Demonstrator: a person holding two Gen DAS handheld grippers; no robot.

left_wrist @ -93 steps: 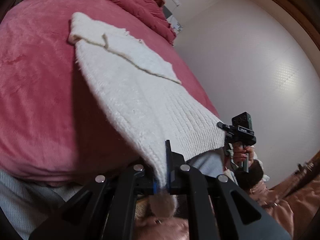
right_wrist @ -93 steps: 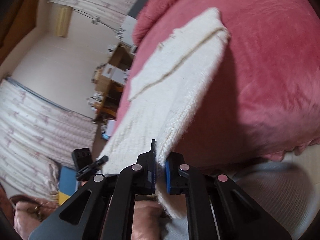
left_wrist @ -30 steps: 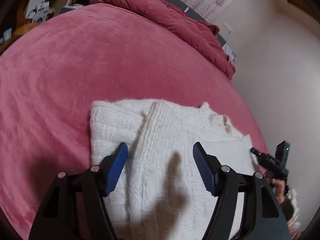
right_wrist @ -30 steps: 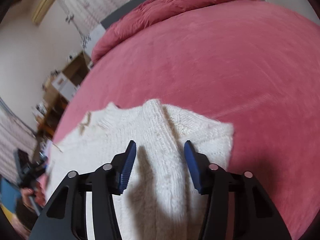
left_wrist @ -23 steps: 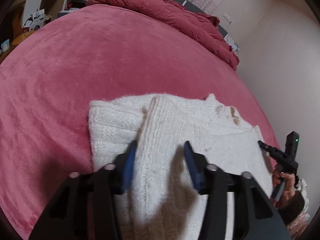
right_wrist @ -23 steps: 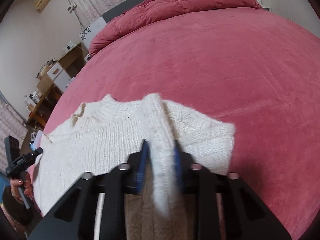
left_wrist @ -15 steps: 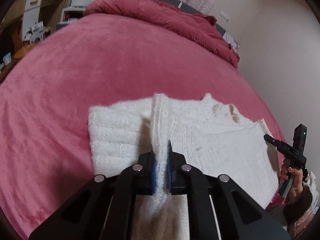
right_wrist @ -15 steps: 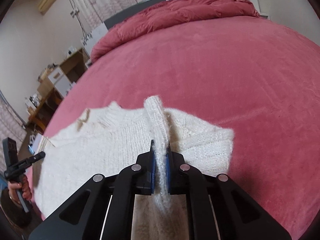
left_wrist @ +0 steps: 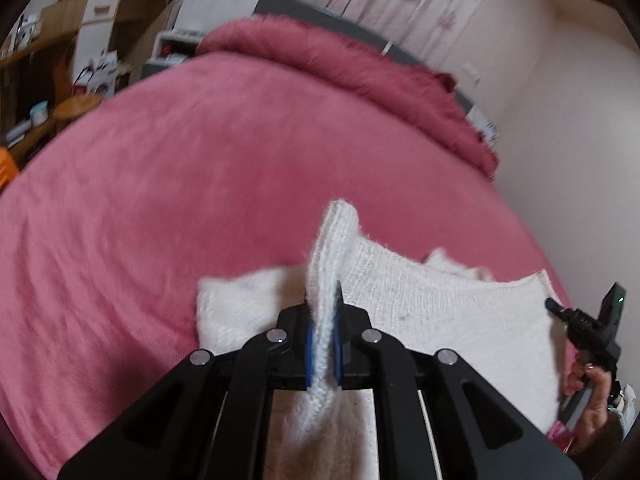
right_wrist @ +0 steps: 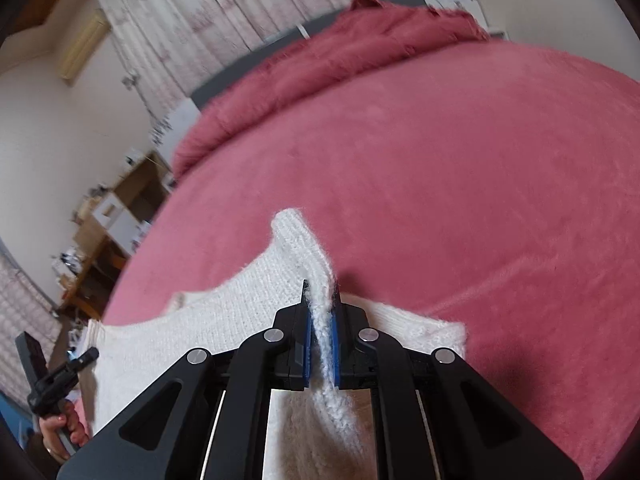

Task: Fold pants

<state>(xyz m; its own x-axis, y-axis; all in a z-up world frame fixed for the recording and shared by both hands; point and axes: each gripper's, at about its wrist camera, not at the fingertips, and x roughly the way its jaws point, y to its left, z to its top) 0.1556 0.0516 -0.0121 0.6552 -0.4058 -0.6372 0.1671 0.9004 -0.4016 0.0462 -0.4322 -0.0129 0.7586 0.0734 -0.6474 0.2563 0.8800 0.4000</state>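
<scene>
The white knit pants (left_wrist: 420, 292) lie folded on the pink bed (left_wrist: 200, 184). My left gripper (left_wrist: 322, 312) is shut on a pinched ridge of the knit and holds it raised off the bed. My right gripper (right_wrist: 319, 310) is shut on another raised ridge of the same pants (right_wrist: 224, 320). The folded layer below shows under each raised edge. Each view shows the other gripper at its side edge: the right one in the left wrist view (left_wrist: 588, 328), the left one in the right wrist view (right_wrist: 52, 384).
A bunched pink duvet (left_wrist: 360, 72) lies at the head of the bed. Wooden shelves with clutter (left_wrist: 48, 72) stand left of the bed, a white wall (left_wrist: 568, 128) on the right. Curtains (right_wrist: 224, 8) hang behind.
Both grippers closed on the top layer of the pants about half a second ago and have since lifted the pinched edges higher off the bed.
</scene>
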